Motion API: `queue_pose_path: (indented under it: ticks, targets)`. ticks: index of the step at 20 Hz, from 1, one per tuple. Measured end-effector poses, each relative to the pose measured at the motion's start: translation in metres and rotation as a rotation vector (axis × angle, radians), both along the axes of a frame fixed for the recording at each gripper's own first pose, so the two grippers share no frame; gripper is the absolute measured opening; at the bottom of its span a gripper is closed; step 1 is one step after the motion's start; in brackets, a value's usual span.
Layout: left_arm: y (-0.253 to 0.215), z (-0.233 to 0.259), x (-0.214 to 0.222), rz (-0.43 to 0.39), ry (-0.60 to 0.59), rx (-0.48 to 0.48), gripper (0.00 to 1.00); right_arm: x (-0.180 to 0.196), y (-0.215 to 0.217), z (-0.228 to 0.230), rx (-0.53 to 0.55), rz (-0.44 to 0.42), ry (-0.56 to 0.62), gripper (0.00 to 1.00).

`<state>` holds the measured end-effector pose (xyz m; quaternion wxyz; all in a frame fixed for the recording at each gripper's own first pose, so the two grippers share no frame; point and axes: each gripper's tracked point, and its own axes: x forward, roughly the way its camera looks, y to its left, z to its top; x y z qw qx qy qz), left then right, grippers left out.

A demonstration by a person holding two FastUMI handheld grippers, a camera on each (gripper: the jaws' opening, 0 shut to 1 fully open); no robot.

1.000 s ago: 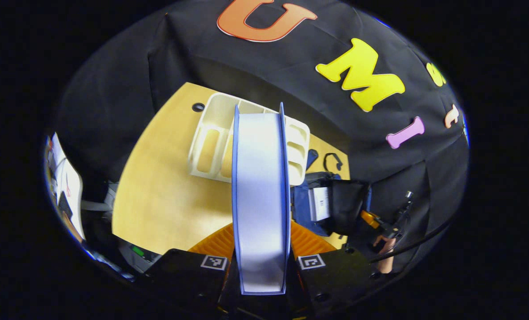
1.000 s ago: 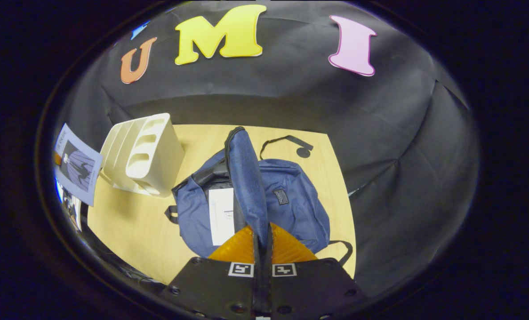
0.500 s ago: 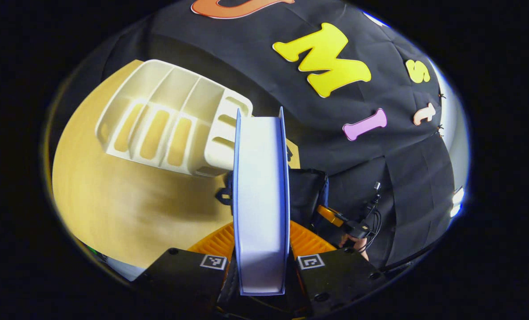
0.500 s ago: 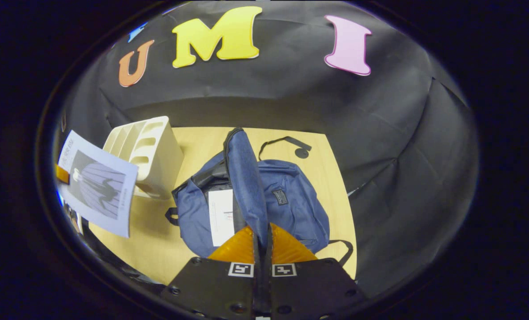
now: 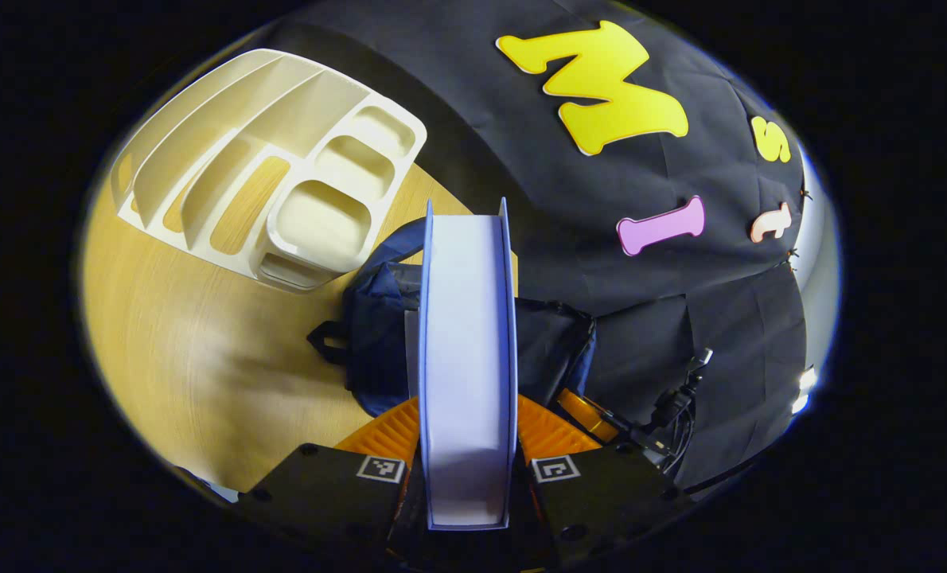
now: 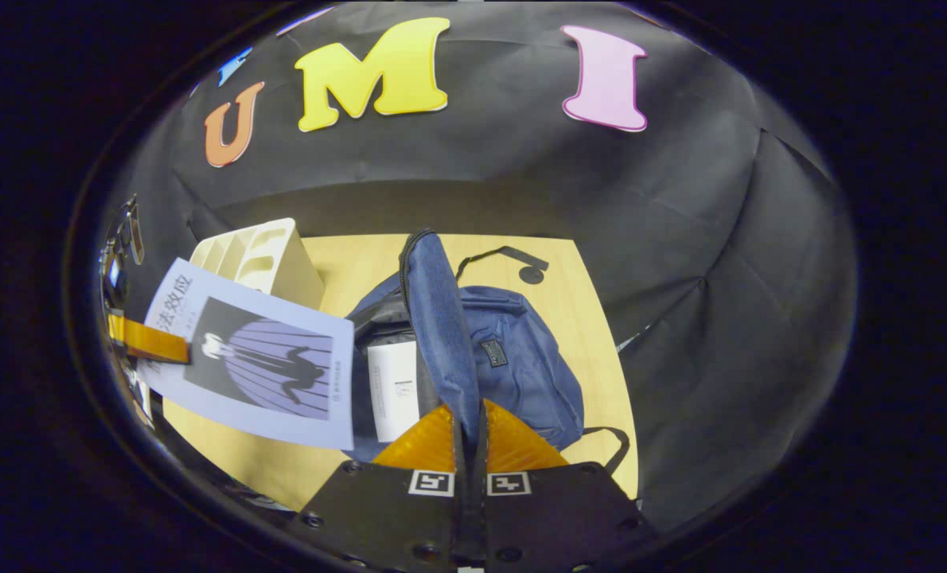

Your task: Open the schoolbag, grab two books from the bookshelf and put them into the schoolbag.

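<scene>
The desk [image 6: 577, 318] carries the blue schoolbag [image 6: 521, 374] at centre, the cream bookshelf [image 6: 270, 255] to its left. The right hand-held gripper [image 6: 469, 426] pinches the bag's raised flap [image 6: 438, 318], baring a white book [image 6: 394, 390] inside. The left hand-held gripper [image 5: 467, 430] clamps a blue-covered book [image 5: 467, 358] edge-on, held over the bag's left side.

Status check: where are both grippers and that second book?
Left gripper clamped on book, above open schoolbag. Right gripper pinching bag flap up. One book already inside. Path to the opening looks clear.
</scene>
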<state>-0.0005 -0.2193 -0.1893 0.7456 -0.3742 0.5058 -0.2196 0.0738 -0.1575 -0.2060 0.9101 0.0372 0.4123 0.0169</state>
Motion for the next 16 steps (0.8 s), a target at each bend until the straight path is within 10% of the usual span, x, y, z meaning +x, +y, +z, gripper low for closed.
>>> queue_pose_path:
  ticks: [16]
  targets:
    - [-0.097,-0.071,0.033,0.04,-0.03,-0.078,0.43,0.011,-0.016,0.017,-0.021,-0.007,-0.006,0.0]
